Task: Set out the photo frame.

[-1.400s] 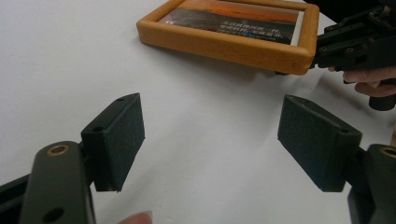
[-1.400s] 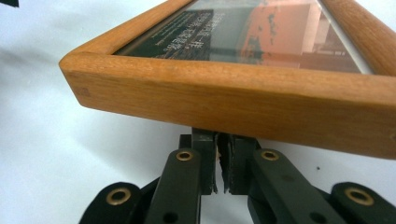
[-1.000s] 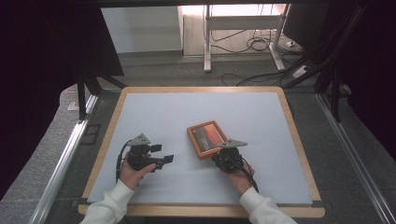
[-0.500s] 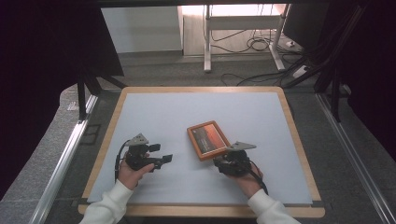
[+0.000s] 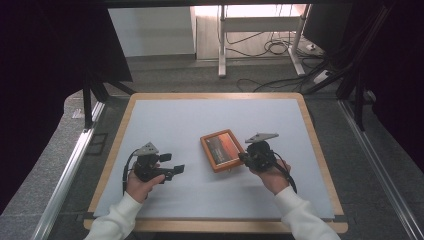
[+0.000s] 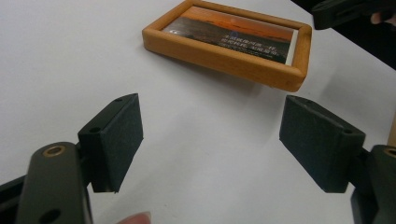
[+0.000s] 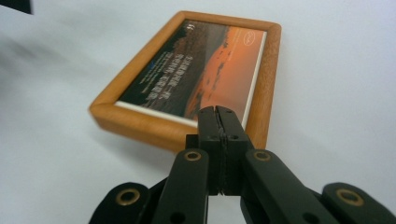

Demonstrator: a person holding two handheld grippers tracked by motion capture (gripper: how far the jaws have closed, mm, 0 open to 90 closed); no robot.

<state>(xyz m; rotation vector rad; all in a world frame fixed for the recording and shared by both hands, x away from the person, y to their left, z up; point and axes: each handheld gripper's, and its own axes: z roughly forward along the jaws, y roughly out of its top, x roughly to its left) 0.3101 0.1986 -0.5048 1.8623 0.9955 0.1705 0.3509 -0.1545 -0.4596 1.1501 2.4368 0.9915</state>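
A small wooden picture frame (image 5: 222, 150) holding an orange sunset print lies on the white mat (image 5: 200, 120), just right of centre. My right gripper (image 5: 243, 158) is at the frame's right edge and its jaws have just closed, pad against pad. In the right gripper view the right gripper (image 7: 218, 114) has its tips over the near rim of the frame (image 7: 196, 74); I cannot tell whether they touch it. My left gripper (image 5: 171, 163) is held open to the frame's left. In the left gripper view the left gripper (image 6: 215, 135) has only bare mat between its pads, and the frame (image 6: 229, 42) lies beyond.
A wooden border (image 5: 115, 150) runs round the mat. Metal rails (image 5: 70, 165) flank the table on both sides. Behind the table are desk legs and cables (image 5: 270, 47) on the floor. White-sleeved forearms (image 5: 115, 220) reach in from the bottom edge.
My right gripper has risen and shifted slightly right beside the frame. The left gripper and the frame have kept their places.
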